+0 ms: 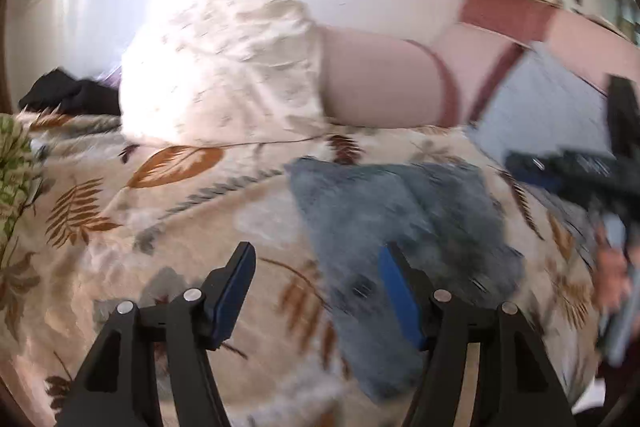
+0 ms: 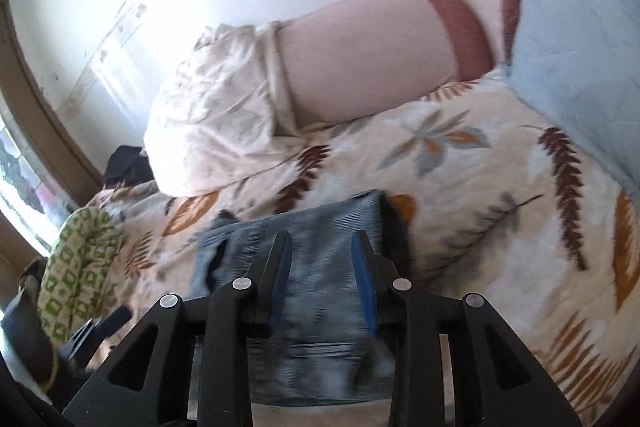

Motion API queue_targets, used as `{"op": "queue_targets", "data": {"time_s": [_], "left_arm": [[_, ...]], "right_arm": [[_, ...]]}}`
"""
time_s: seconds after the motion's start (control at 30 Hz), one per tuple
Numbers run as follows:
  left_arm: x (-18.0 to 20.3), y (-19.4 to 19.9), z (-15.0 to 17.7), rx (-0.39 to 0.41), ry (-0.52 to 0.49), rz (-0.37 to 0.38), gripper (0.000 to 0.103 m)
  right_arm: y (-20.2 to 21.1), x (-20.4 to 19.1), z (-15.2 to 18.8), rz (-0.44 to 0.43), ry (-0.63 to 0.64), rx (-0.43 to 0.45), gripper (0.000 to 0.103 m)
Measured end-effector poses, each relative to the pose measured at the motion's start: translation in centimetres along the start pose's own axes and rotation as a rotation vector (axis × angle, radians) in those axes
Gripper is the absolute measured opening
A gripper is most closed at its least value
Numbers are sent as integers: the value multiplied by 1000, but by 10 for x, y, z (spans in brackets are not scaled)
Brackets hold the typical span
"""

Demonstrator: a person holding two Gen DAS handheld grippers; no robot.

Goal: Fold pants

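Blue denim pants (image 1: 400, 223) lie folded into a compact rectangle on a leaf-print bedspread (image 1: 140, 211). My left gripper (image 1: 318, 263) is open and empty, hovering over the pants' left edge; its right finger sits above the denim. The right gripper shows blurred at the right edge of the left wrist view (image 1: 592, 175). In the right wrist view the pants (image 2: 320, 291) lie directly under my right gripper (image 2: 322, 247), whose jaws stand apart above the cloth, holding nothing.
A white floral pillow (image 1: 224, 75) and a pink pillow (image 1: 380, 79) lie at the bed's head. A light-blue blanket (image 2: 580, 39) lies to the right. A green-patterned cloth (image 2: 80, 267) and dark clothing (image 1: 68, 95) lie at the left edge.
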State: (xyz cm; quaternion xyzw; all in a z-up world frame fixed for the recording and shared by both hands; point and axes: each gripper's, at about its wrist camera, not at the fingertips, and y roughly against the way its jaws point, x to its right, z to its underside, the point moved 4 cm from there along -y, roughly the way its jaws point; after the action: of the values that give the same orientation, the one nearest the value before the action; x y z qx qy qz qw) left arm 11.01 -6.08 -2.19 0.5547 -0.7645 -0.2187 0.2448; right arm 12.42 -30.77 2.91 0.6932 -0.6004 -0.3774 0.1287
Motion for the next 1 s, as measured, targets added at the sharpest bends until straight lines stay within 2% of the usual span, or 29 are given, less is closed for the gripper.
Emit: {"op": "queue_targets", "data": {"time_s": [0.2,0.33,0.5,0.63,0.7,1.0], "left_arm": [[0,-29,-20,17,26,8,67],[7,-48,-10,-28,8,14,67],[17,-74,9,-102,-41,-43,67],[9,-92,20,-157,-1,-65,76],[7,-96,23,-162,15,-75,82],[2,-111,28,-180,32,-122,92]], "right_arm": [[-40,-31,11,26,67,-21,31],[-63,-40,9,27,113,-13,32],[-101,-34,12,29,127,-78,32],[-126,-22,21,22,114,-169,32],[-128,-16,21,3,92,-177,32],[-153,-7,17,0,10,-224,30]]}}
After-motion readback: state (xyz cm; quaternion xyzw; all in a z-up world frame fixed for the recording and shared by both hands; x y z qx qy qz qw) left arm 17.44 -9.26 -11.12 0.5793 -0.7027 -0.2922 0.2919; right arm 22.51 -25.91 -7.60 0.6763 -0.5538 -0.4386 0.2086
